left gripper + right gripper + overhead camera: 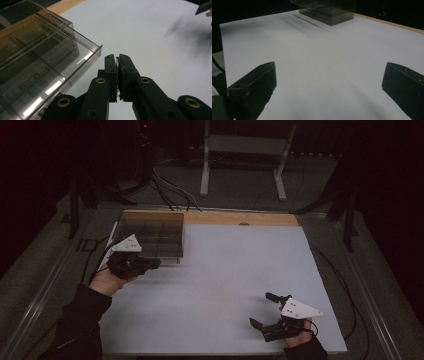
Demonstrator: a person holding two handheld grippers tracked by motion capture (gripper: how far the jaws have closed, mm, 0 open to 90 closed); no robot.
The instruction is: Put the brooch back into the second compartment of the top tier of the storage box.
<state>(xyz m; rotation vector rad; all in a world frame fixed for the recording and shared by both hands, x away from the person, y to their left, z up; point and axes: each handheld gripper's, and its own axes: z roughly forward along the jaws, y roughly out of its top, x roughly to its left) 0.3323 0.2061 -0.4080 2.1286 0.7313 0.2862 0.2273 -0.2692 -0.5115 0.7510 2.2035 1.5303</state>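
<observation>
A smoky clear compartment box [152, 237] is sitting at the far left corner of the white tabletop [225, 285], divided inside by thin walls, its near wall lying just beside the left hand-held gripper [156, 263], whose jaws are pressing together on nothing. The right hand-held gripper [263, 310] is hovering near the front right edge with jaws spread wide, and bare surface is stretching between the two.

One clear divided box [151, 236], two tongs, one white table [225, 285]
</observation>
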